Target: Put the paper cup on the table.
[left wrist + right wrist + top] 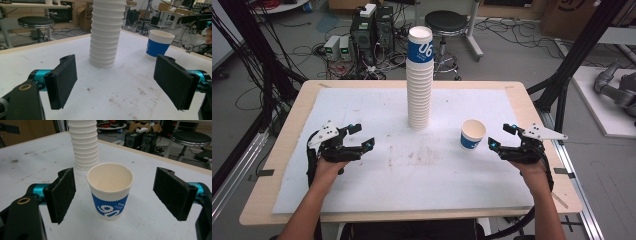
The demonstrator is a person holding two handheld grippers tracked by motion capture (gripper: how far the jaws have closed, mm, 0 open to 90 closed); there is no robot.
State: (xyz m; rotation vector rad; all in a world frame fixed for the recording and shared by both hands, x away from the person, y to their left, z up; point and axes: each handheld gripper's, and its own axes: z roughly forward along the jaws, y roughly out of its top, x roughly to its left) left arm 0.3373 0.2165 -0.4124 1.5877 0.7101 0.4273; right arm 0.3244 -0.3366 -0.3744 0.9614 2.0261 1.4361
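A tall stack of white paper cups [420, 82] stands upside down at the middle back of the white mat, its top cup banded blue. One single cup [472, 134] with a blue band stands upright to the stack's right. My right gripper [502, 137] hovers open just right of that cup; in the right gripper view the cup [110, 192] stands a little ahead of the wide jaws, untouched. My left gripper [363, 136] is open at the mat's left, pointing toward the stack [106, 35], with nothing between its pads.
The white mat [362, 190] covers a wooden table [287, 135]. Beyond the far edge stand a black stool [446, 22] and computer boxes [372, 27] amid cables. Black frame posts [574, 55] rise at the right and left.
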